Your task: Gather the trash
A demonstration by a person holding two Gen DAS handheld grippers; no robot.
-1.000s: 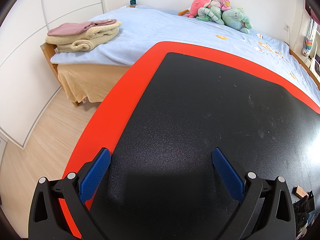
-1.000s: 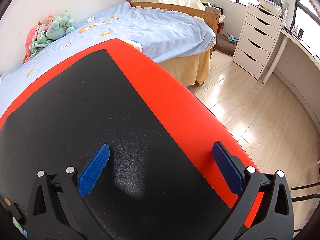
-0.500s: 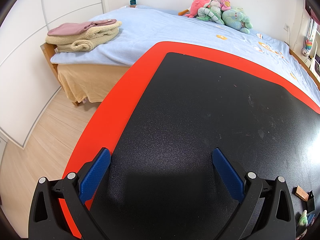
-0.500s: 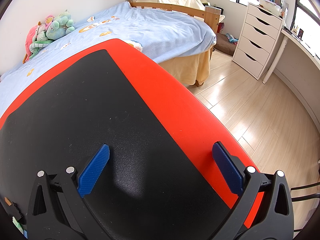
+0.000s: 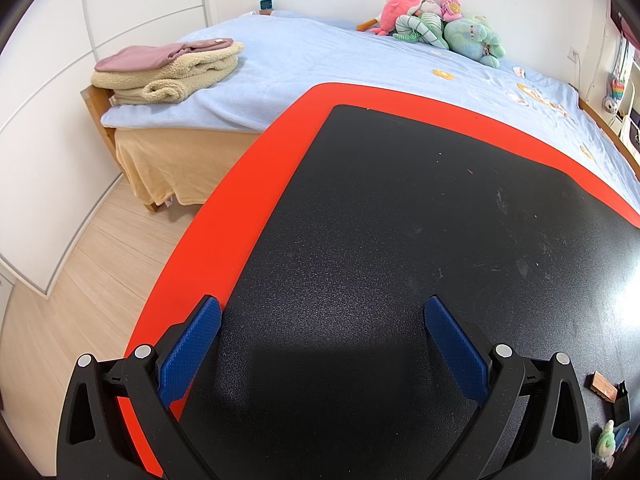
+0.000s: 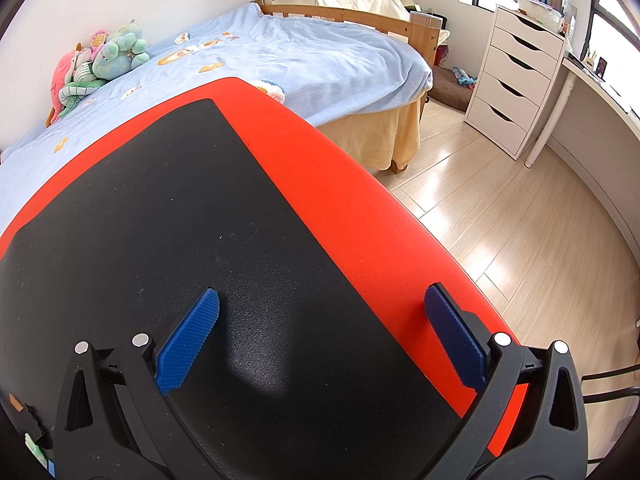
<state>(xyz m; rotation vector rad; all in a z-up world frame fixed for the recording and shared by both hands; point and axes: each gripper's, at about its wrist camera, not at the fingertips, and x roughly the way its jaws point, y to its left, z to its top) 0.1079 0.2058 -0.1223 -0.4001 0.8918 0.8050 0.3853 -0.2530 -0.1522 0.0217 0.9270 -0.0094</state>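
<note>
Both grippers hover over a black table (image 5: 400, 220) with a red border (image 6: 340, 200). My left gripper (image 5: 322, 320) is open, nothing between its blue pads. My right gripper (image 6: 320, 314) is open too and empty, its right finger (image 6: 454, 336) over the red border. Small scraps lie at the table's near edge: a brown piece (image 5: 604, 386), a black piece (image 5: 622, 402) and a pale green bit (image 5: 606, 440) at the lower right of the left wrist view. The same scraps show at the lower left of the right wrist view: the brown piece (image 6: 15, 402), the black piece (image 6: 34, 426) and the green bit (image 6: 34, 446).
A bed (image 5: 340, 56) with a light blue blanket stands behind the table, with folded towels (image 5: 168, 68) and plush toys (image 5: 440, 20) on it. A white drawer chest (image 6: 516, 76) and a white desk (image 6: 600, 80) stand at the right. Wooden floor (image 6: 520, 220) surrounds the table.
In the left wrist view the scraps at the lower right show slightly more. Both grippers have stayed open and nearly still.
</note>
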